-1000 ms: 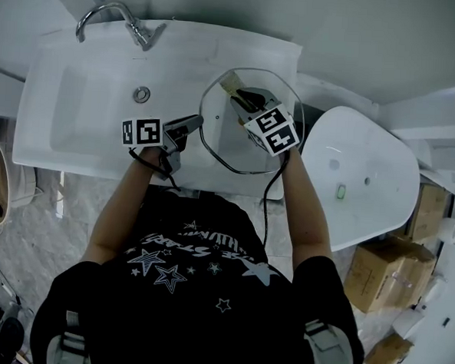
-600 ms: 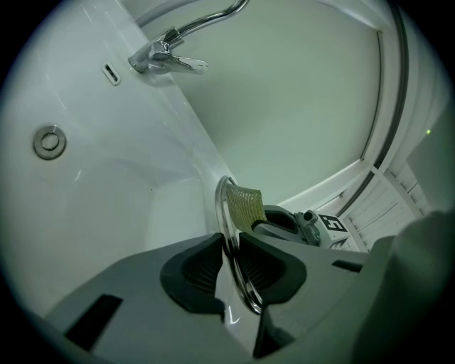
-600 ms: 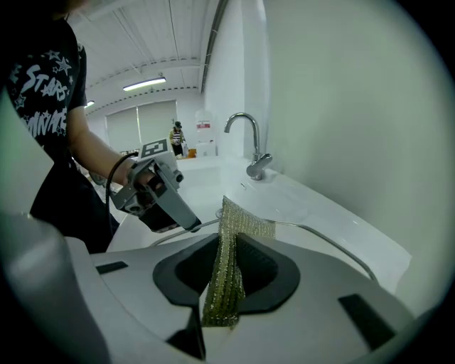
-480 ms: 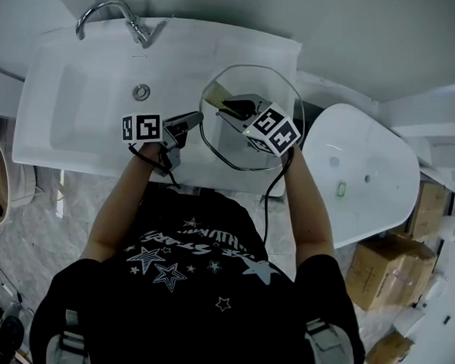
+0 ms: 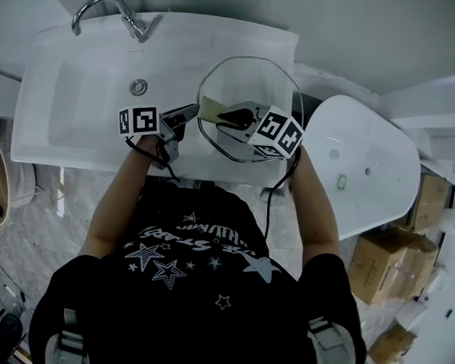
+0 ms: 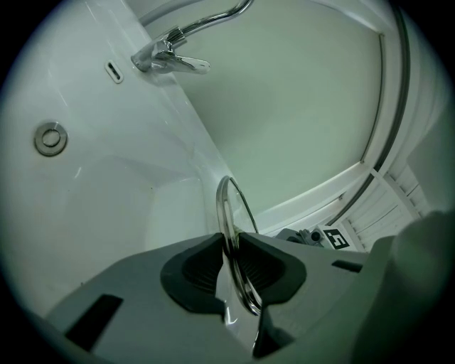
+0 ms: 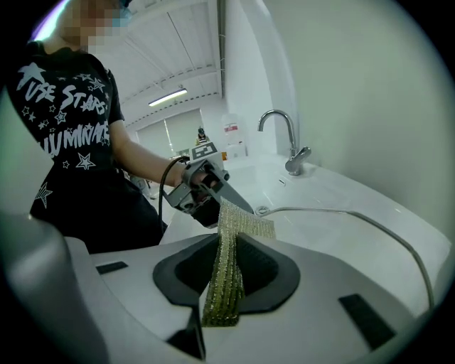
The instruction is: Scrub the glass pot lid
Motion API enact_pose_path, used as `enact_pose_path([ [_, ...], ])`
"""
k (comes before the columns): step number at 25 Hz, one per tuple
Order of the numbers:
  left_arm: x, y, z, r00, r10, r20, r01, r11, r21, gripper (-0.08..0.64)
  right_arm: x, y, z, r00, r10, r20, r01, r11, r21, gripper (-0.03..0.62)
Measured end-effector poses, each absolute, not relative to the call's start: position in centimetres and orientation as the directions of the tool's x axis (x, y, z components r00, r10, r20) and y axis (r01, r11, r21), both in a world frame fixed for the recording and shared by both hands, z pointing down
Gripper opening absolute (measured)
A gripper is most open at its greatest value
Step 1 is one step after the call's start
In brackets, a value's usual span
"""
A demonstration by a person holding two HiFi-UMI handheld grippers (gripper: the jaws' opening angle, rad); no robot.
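Observation:
The glass pot lid [image 5: 253,79] is held over the right end of the white sink counter. My left gripper [image 5: 192,112] is shut on its left rim; in the left gripper view the steel rim [image 6: 229,213] runs edge-on between the dark pads [image 6: 195,266]. My right gripper [image 5: 233,116] reaches over the lid from the right and is shut on a yellow-green scrub pad [image 5: 211,109]. In the right gripper view the pad [image 7: 226,274] stands folded between the jaws, its free end lying on the glass near the left gripper [image 7: 202,181]. The lid's rim [image 7: 370,226] curves off to the right.
A chrome faucet [image 5: 107,12] and a drain [image 5: 139,86] belong to the sink basin [image 5: 77,122] left of the lid. A white rounded fixture [image 5: 366,170] stands to the right. Cardboard boxes [image 5: 391,264] sit on the floor at lower right.
The right gripper has swept the scrub pad across the glass toward the lid's left edge and the left gripper. The left gripper keeps its hold on the rim.

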State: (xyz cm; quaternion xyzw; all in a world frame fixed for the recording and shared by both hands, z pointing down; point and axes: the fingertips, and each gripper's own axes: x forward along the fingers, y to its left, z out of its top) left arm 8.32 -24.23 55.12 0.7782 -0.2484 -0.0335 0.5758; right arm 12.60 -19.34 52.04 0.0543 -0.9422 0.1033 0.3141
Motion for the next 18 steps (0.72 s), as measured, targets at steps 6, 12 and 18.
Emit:
enact_pose_path([
  [6,8.2,-24.2,55.1,0.872,-0.428,0.238,-0.350,-0.205,0.914,0.077,13.1,-16.9,51.9,-0.801,0.021,0.598,-0.127,0.971,-0.205,0.077],
  [12,8.1,-24.4,55.2,0.868,-0.430,0.248,-0.360,-0.202,0.911,0.072,13.9,-14.0,51.8,-0.800,0.107,0.591,-0.077,0.958,-0.277,0.077],
  [18,8.1,-24.3,55.2,0.861,-0.439,0.258,-0.360,-0.166,0.918,0.067,15.0,-12.5,51.6,-0.798,0.112,0.592,-0.088,0.950,-0.300,0.077],
])
